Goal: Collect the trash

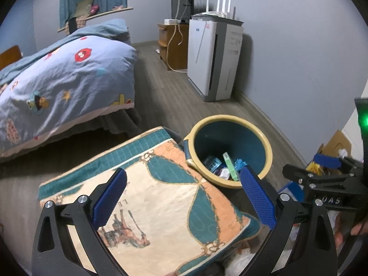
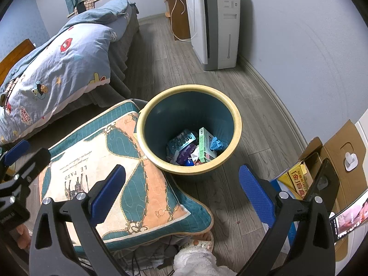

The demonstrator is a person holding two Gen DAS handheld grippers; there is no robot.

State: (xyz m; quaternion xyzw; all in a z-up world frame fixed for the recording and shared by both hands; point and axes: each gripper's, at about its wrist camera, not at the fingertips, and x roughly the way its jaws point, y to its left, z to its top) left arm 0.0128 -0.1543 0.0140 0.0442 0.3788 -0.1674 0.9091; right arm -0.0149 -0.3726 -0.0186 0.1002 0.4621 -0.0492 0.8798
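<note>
A round bin [image 2: 238, 119] with a yellow rim and teal inside stands on the wood floor; it also shows in the left wrist view [image 1: 268, 147]. Inside lie several pieces of trash: a green box [image 2: 204, 143], a blue crumpled wrapper [image 2: 217, 143], a blister pack [image 2: 182, 139] and white paper. My left gripper [image 1: 184, 195] is open and empty above a patterned cushion [image 1: 161, 197]. My right gripper [image 2: 182, 191] is open and empty above the cushion's edge [image 2: 138, 184] and the floor, just short of the bin.
A bed with a blue cartoon duvet [image 2: 57, 69] stands at the left. A white air purifier [image 2: 214, 23] stands by the wall. An open cardboard box [image 2: 333, 161] with yellow packets is at the right. A phone [image 2: 349, 218] is at the right edge.
</note>
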